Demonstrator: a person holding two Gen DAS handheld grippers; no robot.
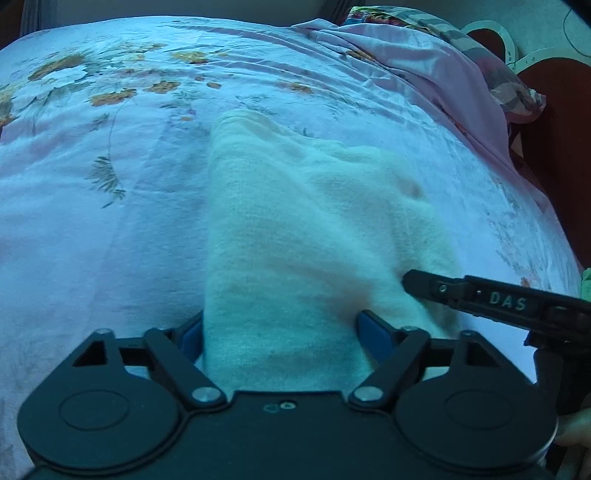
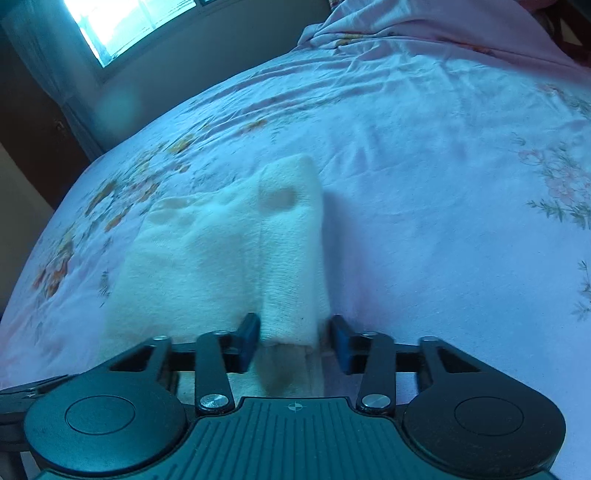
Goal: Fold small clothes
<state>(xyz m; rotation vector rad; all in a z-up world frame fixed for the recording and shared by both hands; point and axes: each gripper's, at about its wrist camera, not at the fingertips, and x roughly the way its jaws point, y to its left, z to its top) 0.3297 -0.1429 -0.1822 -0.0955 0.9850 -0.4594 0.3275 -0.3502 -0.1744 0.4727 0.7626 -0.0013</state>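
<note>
A small cream-white knit garment (image 1: pixel 303 229) lies on the floral bedsheet (image 1: pixel 110 221). My left gripper (image 1: pixel 280 332) is open, its blue pads on either side of the garment's near end, cloth filling the gap. The right gripper's black finger (image 1: pixel 480 295) reaches in from the right and touches the garment's right edge. In the right wrist view the garment (image 2: pixel 229 251) has a folded raised strip (image 2: pixel 295 258) along its right side. My right gripper (image 2: pixel 295 339) is open with its blue pads on either side of that strip's near end.
A bunched pink sheet and patterned cloth (image 1: pixel 461 74) lie at the far right of the bed. The bed's right edge (image 1: pixel 554 206) drops to a dark red floor. A bright window (image 2: pixel 122 26) and wall stand beyond the bed's far left side.
</note>
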